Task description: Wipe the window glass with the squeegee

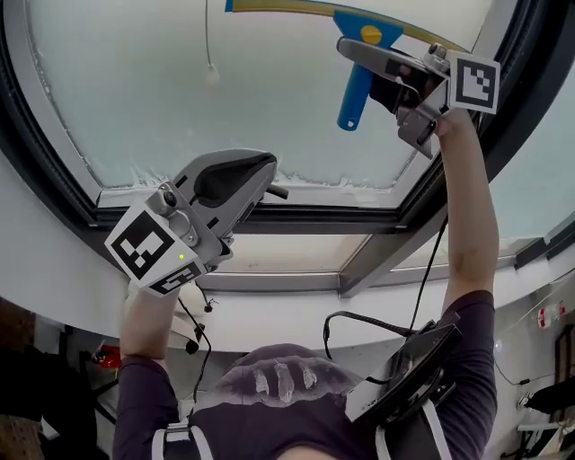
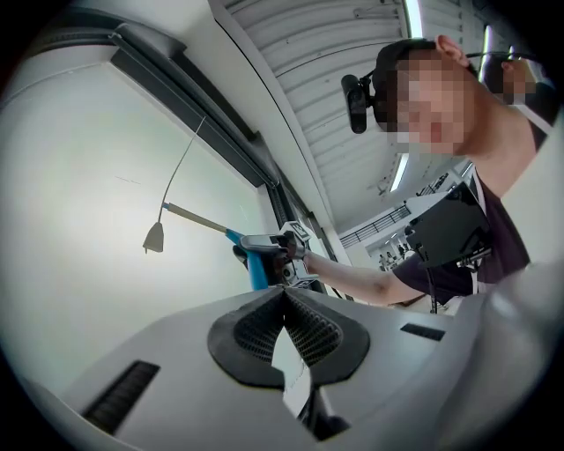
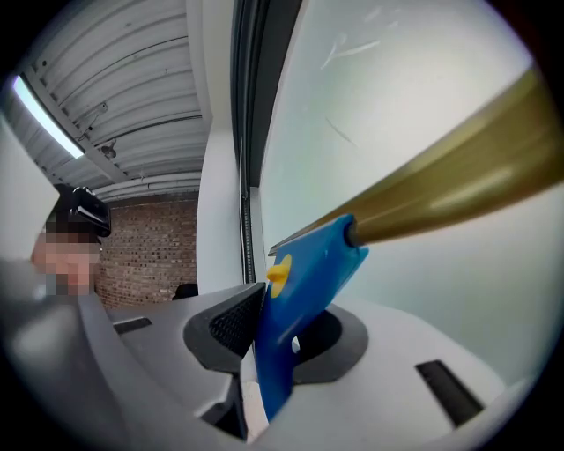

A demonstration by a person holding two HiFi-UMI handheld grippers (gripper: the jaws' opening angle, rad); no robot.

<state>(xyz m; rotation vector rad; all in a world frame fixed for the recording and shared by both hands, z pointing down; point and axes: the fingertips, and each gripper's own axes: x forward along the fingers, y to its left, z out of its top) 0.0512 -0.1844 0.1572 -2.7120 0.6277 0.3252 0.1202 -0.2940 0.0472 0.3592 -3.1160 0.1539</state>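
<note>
The squeegee has a blue handle and a long brass blade. The blade lies against the frosted window glass near its top. My right gripper is raised high and shut on the blue handle. My left gripper hangs lower, in front of the glass's bottom edge, shut with nothing in it. The left gripper view shows the squeegee and the right gripper farther along the pane.
A thin pull cord with a small weight hangs in front of the glass. A dark window frame borders the pane, with a slanted mullion to the right. A black device sits on the person's chest.
</note>
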